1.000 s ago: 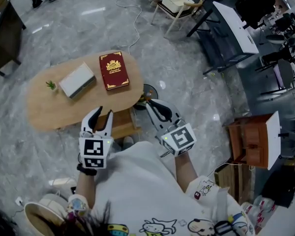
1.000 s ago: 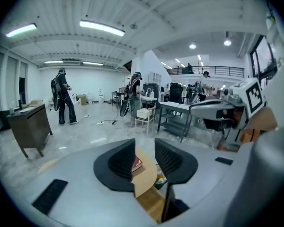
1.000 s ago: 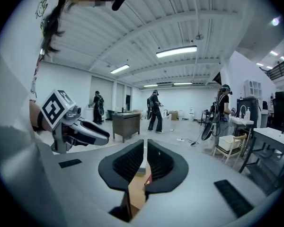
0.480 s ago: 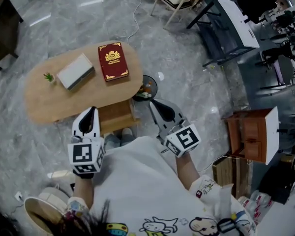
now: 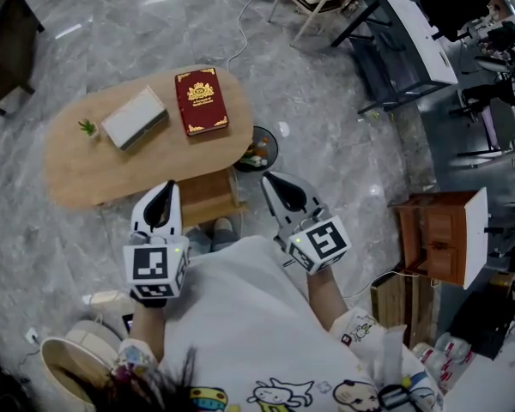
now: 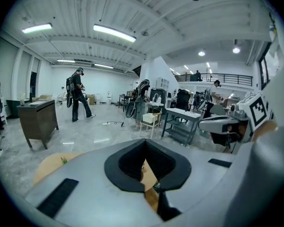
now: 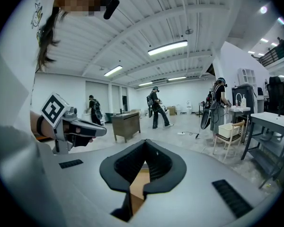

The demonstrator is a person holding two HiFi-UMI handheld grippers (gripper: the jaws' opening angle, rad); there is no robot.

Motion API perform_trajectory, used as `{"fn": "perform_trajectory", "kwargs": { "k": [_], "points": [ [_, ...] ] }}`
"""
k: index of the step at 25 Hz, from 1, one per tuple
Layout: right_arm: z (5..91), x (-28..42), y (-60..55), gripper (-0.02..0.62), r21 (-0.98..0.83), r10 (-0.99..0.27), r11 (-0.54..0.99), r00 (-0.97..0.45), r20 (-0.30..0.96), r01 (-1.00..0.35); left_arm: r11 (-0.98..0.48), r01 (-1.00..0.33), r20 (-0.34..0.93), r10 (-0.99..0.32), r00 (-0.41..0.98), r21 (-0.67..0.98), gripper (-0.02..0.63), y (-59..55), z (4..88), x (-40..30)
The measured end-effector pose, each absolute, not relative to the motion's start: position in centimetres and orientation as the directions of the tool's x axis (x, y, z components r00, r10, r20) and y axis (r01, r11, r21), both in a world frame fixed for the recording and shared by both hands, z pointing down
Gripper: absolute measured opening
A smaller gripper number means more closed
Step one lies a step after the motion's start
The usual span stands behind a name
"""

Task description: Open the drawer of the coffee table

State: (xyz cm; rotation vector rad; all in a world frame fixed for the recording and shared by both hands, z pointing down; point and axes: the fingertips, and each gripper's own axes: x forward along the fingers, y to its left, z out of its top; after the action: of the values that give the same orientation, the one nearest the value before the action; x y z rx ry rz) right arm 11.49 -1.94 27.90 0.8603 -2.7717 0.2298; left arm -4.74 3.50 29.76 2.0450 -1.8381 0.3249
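Observation:
The oval wooden coffee table (image 5: 86, 178) lies in front of me in the head view. Its wooden drawer unit (image 5: 208, 202) shows below the near edge. My left gripper (image 5: 164, 192) hangs over that edge just left of the drawer unit, jaws shut and empty. My right gripper (image 5: 273, 184) hovers right of the unit over the floor, also shut and empty. In the left gripper view the shut left gripper (image 6: 144, 149) points over the tabletop (image 6: 49, 167). The right gripper view shows the closed right gripper (image 7: 144, 149) with a strip of wood beneath.
On the table lie a red book (image 5: 201, 101), a pale box (image 5: 134, 118) and a tiny plant (image 5: 88, 128). A dark round dish (image 5: 259, 151) sits on the floor by the table's right end. A wooden cabinet (image 5: 438, 243) stands right; a cable (image 5: 237, 33) crosses the floor.
The left gripper's jaws have gone from open to shut, and it has drifted a little left and back from the table edge. The right gripper has closed its small gap.

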Motion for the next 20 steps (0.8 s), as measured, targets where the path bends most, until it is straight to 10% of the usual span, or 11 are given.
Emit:
{"fn": "perform_trajectory", "kwargs": {
  "k": [20],
  "points": [
    [28.92,10.6,-1.74,-0.002,-0.103,-0.499,0.831,-0.815,0.296,-0.547,-0.054,-0.994,0.419,-0.903,0.089,0.095,0.005,3.63,29.84,-5.46]
  ]
}}
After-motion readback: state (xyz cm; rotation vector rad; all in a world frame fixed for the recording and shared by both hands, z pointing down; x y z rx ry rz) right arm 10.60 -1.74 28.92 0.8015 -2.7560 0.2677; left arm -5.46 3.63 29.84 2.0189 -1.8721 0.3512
